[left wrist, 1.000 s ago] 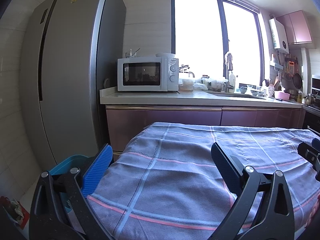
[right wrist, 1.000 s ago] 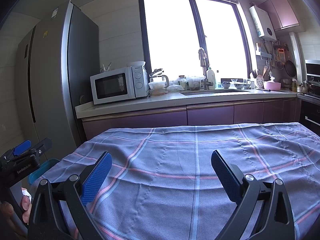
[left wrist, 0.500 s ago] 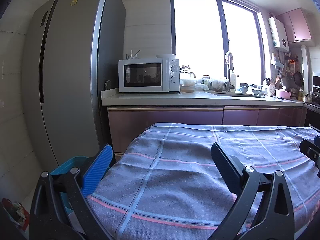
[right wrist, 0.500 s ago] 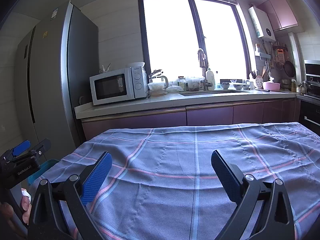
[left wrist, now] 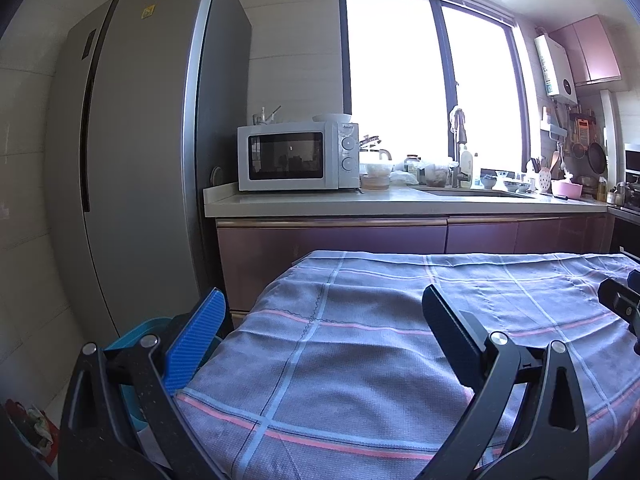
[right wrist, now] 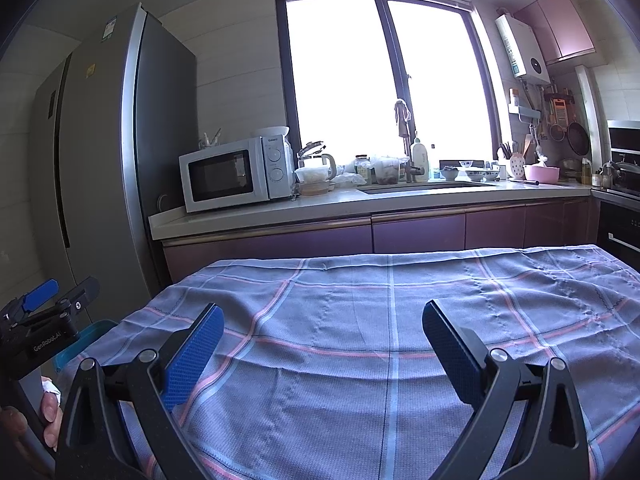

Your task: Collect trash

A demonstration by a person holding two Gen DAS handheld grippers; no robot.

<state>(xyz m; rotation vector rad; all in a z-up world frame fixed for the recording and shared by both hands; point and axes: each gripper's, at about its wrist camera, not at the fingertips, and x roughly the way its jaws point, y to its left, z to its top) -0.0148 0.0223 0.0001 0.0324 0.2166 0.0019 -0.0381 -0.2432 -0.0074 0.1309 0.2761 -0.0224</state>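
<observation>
My left gripper [left wrist: 322, 312] is open and empty above the left end of a table covered by a grey-blue checked cloth [left wrist: 400, 340]. My right gripper [right wrist: 322, 324] is open and empty above the middle of the same cloth [right wrist: 380, 320]. A teal bin [left wrist: 138, 334] stands on the floor by the table's left edge; it also shows in the right wrist view [right wrist: 82, 342]. A crumpled scrap [left wrist: 38, 426] lies on the floor at the lower left. The left gripper's body [right wrist: 44, 316] shows at the left of the right wrist view.
A tall grey fridge [left wrist: 132, 180] stands at the left. Behind the table runs a counter [left wrist: 400, 204] with a white microwave [left wrist: 296, 156], jars, a sink and a tap. Purple cabinets sit below it. An oven [right wrist: 620, 216] is at the far right.
The left wrist view has shifted slightly, so the table edge sits lower and further off. Both grippers stay open and empty.
</observation>
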